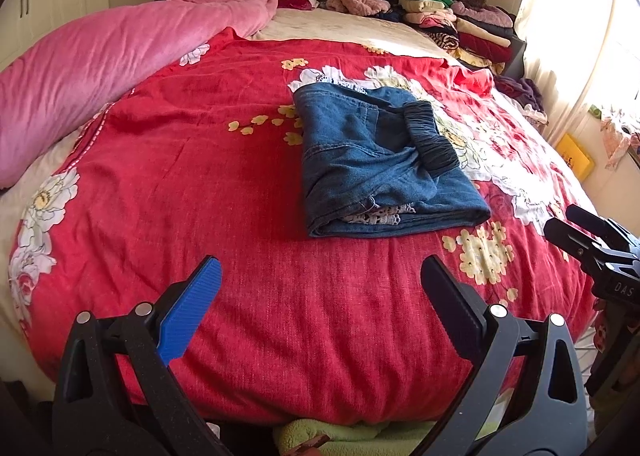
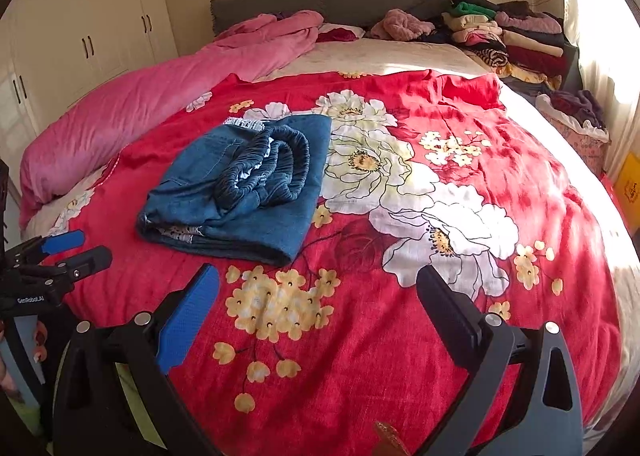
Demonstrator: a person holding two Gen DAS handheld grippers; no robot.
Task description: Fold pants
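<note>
The left gripper [image 1: 320, 308] is showing black plastic arms, silver rivets, one ribbed blue finger pad [image 1: 188, 312] and one black; the right gripper [image 2: 318, 312] is matching, bearing white "DAS" lettering

Home bedroom, bed [image 2: 360, 336] with floral cover, wardrobe [image 2: 80, 28], stacked clothes [image 2: 516, 36]

One folded pair of pants [image 1: 380, 160], two tools, one red floral bedspread [image 1: 224, 184], one pink quilt [image 1: 100, 72].
</note>
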